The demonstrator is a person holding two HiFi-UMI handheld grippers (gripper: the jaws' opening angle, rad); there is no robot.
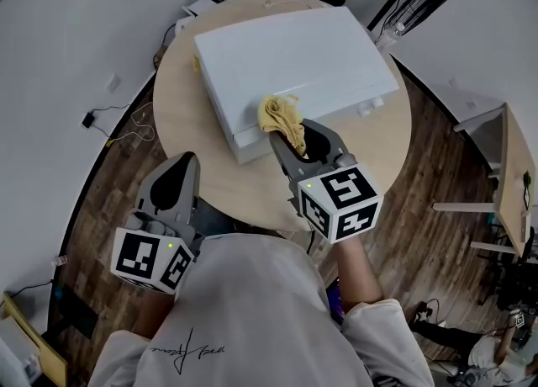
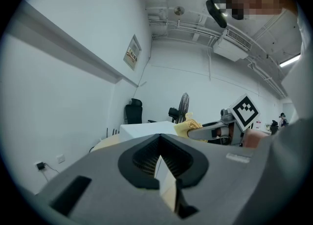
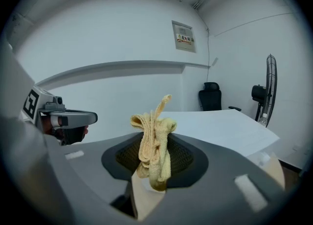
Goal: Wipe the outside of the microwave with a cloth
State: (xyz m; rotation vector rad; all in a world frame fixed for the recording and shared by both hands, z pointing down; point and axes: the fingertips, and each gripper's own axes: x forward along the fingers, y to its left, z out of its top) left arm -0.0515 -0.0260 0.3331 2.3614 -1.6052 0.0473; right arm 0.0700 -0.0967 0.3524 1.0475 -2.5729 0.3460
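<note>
Clamped firmly on the yellow cloth (image 1: 282, 116) with the right tool (image 1: 296, 143): both jaws closed against the bunched folds, with no free gap to see beside the fabric. Gripped near the lower end of the bundle, so that most of the folds stand out past the jaw tips as a soft pad. Probably done this way so that fabric, and not hard plastic, meets the white microwave (image 1: 294, 49).

From the head view, brought to the 6 o'clock edge of the microwave's top panel, touching it or very nearly; cannot say which with certainty. Aimed toward 11 o'clock, along the broad white surface, which seems a sensible starting place for a stroke across the top. No wiping of the sides to judge from here.

Regarding the microwave itself: set on the round wooden desk (image 1: 181, 116), toward the 12 o'clock side, leaving bare wood at 9 and at 6 o'clock.

As for the left tool (image 1: 178, 182): closed together, with nothing between the jaws. Held low at the 7 o'clock rim of the desk, well apart from cloth and microwave, likely to stay out of the wiping path. Free also to steady the microwave, should it slide under pressure.
</note>
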